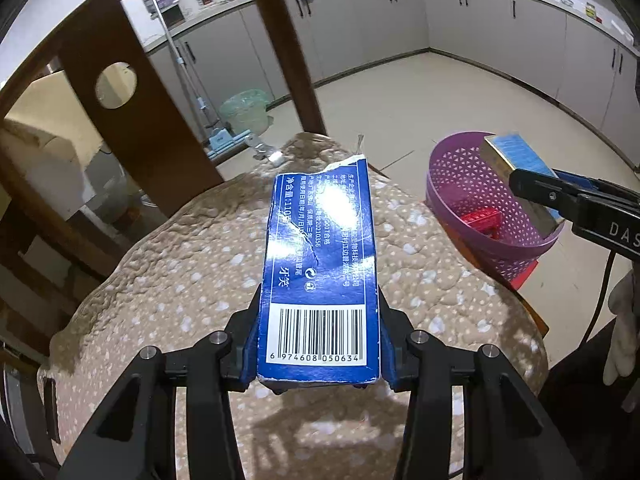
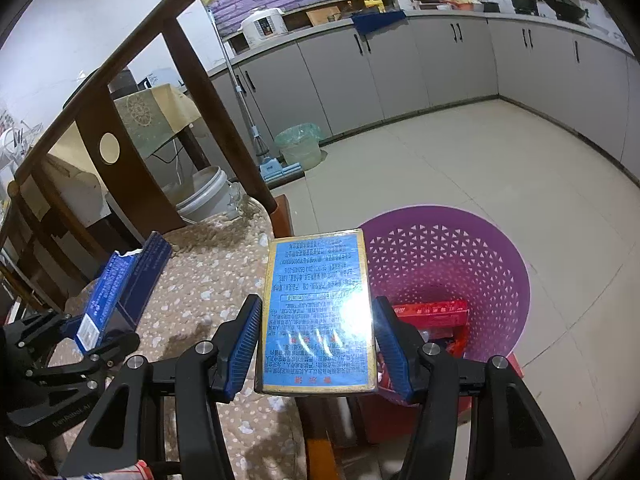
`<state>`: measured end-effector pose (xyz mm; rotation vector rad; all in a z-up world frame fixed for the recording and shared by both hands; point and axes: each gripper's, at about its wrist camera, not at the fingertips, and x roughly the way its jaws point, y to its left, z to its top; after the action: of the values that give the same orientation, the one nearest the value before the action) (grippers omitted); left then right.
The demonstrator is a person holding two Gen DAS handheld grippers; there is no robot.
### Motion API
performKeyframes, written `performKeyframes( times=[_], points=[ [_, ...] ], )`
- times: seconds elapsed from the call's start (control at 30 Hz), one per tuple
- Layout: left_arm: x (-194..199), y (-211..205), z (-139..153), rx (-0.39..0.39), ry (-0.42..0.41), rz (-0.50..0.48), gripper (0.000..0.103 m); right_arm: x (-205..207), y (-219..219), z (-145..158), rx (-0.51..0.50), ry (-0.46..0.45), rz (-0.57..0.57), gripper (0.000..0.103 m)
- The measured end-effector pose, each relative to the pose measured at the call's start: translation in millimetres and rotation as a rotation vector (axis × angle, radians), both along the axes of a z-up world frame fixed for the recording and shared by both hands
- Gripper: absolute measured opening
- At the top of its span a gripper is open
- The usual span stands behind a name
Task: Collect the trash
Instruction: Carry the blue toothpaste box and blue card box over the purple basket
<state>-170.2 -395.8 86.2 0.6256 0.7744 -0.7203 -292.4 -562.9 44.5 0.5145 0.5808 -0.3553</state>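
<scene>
Left, one tool [image 1: 318, 344] pinches a torn glossy blue carton [image 1: 320, 264]; right tool [image 2: 316, 344] clamps a flat gold-edged box [image 2: 318, 316] near the perforated purple basket [image 2: 500, 264].

Ahead of my left claw I see a wooden chair [image 1: 132, 120] with a spotted beige cushion [image 1: 192, 264] beneath. Farther ahead a green-lined bin [image 2: 299, 145] stands just beside a mop [image 2: 276, 170] against grey cabinets [image 2: 440, 64]. A white rice cooker [image 2: 264, 26] sits on the counter [image 2: 448, 11], a white bucket [image 2: 206, 196] behind the chair.
</scene>
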Motion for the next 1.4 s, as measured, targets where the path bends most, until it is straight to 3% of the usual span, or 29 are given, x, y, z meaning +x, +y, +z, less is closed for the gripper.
performKeyframes(
  times=[0.5, 1.4],
  points=[
    [-10, -28, -14, 0.021, 0.025, -0.042, 0.045, -8, -16, -4, 0.035, -0.013, -0.031, 0.061],
    [1, -35, -30, 0.030, 0.072, -0.037, 0.045, -9, -30, -12, 0.081, -0.011, -0.071, 0.061]
  ],
)
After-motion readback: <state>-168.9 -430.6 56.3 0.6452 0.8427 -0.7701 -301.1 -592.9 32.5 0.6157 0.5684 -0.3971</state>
